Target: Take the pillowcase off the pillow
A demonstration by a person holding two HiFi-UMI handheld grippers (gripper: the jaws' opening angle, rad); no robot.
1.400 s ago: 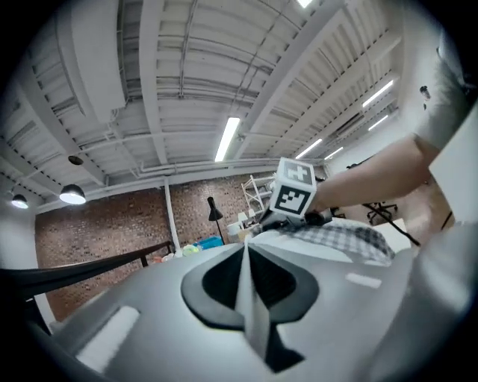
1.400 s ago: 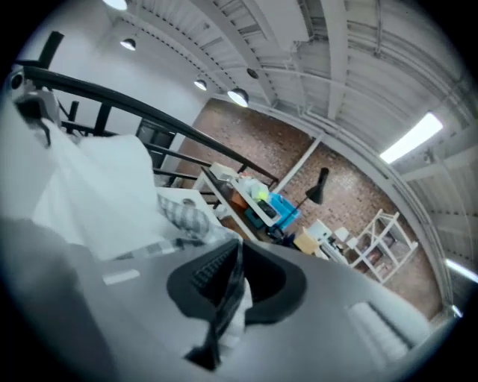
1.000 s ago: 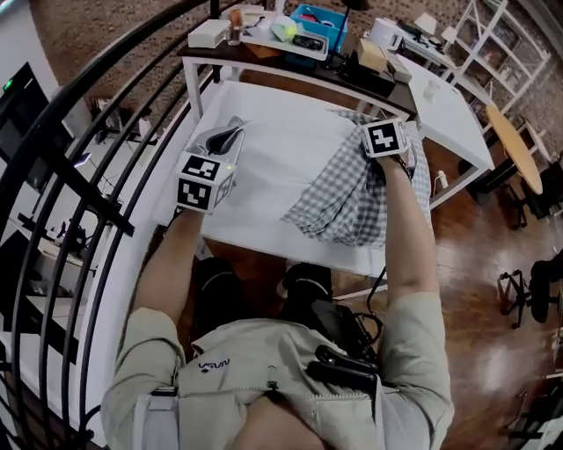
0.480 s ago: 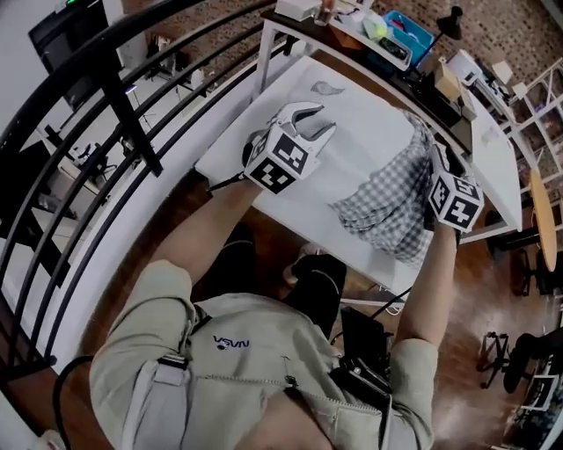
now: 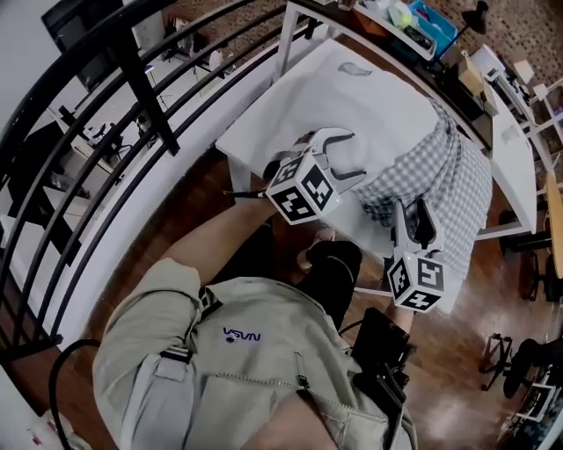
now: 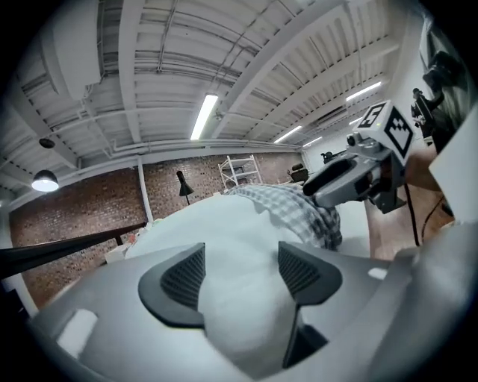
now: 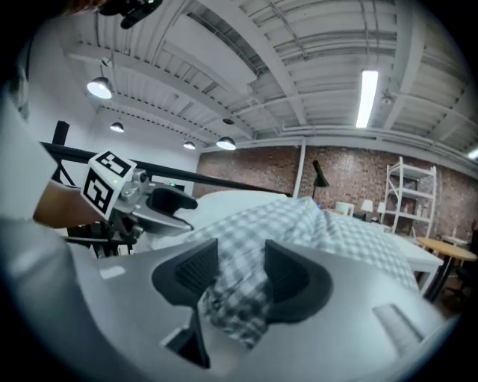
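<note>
A white pillow lies bare on the table, and the grey checked pillowcase is heaped over its right end, hanging over the near edge. My left gripper is at the pillow's near edge, jaws opening; in the left gripper view the pillow bulges between the spread pads. My right gripper is low at the near right, jaws opening. A fold of checked cloth hangs between them. Each gripper view shows the other gripper.
A black metal railing curves along the left. A cluttered dark desk stands behind the table, with white shelving at the right. Wooden floor lies below the table, and the person's legs are at its near edge.
Both grippers have drawn back to the table's near edge and their jaws have spread apart. The right one dropped low beside the hanging pillowcase. The head view swung left.
</note>
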